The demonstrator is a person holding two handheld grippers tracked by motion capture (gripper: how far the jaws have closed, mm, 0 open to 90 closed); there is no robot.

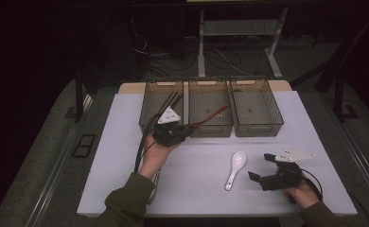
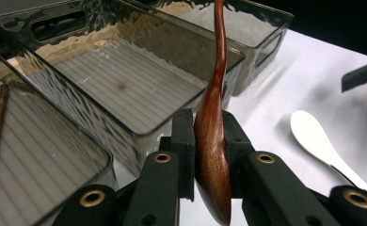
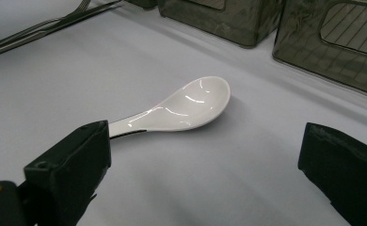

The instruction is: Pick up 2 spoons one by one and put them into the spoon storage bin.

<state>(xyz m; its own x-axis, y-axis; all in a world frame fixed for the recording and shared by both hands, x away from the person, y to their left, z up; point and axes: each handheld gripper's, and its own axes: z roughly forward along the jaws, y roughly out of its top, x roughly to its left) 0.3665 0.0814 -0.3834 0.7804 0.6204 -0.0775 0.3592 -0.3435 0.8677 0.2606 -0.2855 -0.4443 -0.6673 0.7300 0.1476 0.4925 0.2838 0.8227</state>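
— Left claw (image 2: 209, 155)?
— Mine; pinching the wooden spoon (image 2: 213, 141) by its bowl, handle over the middle bin (image 1: 210, 109).
— Right claw (image 3: 205, 174)?
— Mine; spread, empty, beside the white spoon (image 3: 181, 108) lying on the table (image 1: 197, 189).

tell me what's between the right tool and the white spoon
Nothing: in the right gripper view bare white table runs from the open right tool to the white spoon.

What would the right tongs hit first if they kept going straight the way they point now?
Probably the white spoon: it lies on the table just ahead of the open right tongs, its handle by one jaw. Depth is unclear.
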